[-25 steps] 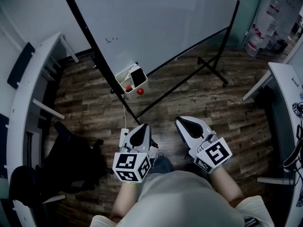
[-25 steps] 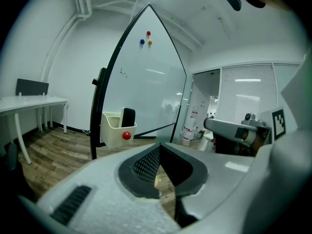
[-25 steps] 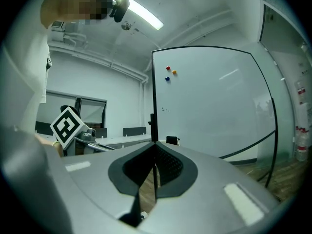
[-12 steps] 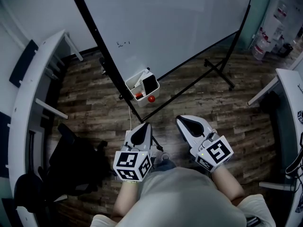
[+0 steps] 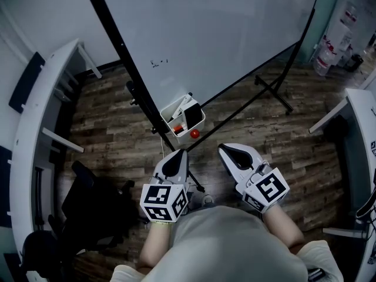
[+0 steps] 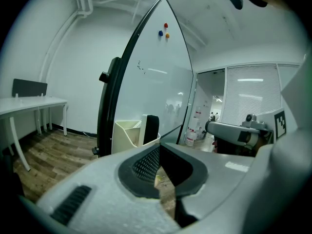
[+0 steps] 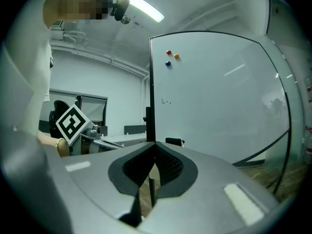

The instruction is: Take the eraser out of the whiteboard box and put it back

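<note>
A white box hangs on the black frame of the whiteboard. A black eraser stands upright in it, with red items beside it and a red ball at the box's front. My left gripper and right gripper are both shut and empty, held side by side short of the box. In the left gripper view the box and eraser stand just beyond the shut left gripper. The right gripper faces the whiteboard.
The board's black stand legs spread over the wood floor. A curved white desk runs along the left with a black chair near it. Another white desk is at the right. Water bottles stand at the far right.
The whiteboard and its box have come nearer in the head view, sliding down and to the right. Both grippers kept their pose, shut, in front of the person.
</note>
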{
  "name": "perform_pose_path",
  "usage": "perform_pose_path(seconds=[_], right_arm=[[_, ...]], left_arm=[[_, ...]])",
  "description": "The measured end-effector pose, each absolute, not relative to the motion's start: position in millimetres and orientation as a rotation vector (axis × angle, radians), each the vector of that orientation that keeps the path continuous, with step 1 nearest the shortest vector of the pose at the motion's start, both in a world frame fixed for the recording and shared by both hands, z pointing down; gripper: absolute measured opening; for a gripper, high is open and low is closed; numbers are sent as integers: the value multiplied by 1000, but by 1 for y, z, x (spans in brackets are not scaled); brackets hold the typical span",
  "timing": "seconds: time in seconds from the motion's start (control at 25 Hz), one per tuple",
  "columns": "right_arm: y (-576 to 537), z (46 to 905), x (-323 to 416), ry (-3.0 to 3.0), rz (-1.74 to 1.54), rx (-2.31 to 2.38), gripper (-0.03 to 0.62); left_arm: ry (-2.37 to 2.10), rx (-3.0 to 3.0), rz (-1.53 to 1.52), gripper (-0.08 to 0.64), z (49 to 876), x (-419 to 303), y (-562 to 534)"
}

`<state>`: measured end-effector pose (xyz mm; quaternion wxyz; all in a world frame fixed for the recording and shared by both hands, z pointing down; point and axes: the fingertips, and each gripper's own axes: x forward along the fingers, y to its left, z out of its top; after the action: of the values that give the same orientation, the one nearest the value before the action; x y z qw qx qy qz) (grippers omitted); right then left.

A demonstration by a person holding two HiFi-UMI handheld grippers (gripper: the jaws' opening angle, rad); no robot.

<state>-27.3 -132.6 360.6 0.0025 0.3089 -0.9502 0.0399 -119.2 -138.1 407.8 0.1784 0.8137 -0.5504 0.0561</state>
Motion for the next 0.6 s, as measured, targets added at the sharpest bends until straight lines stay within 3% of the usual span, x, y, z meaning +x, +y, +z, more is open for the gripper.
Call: perform_pose_path(seconds=[0.44,0.6], right_arm=[[-159,369,-42,-2971,149,1004,7],[-165,372,-46,-2970,168,1010,6]], left_arm=[[-1519,2362,170,5,404,-128,-177],[-1483,2413,189,97,401,-125,-189]])
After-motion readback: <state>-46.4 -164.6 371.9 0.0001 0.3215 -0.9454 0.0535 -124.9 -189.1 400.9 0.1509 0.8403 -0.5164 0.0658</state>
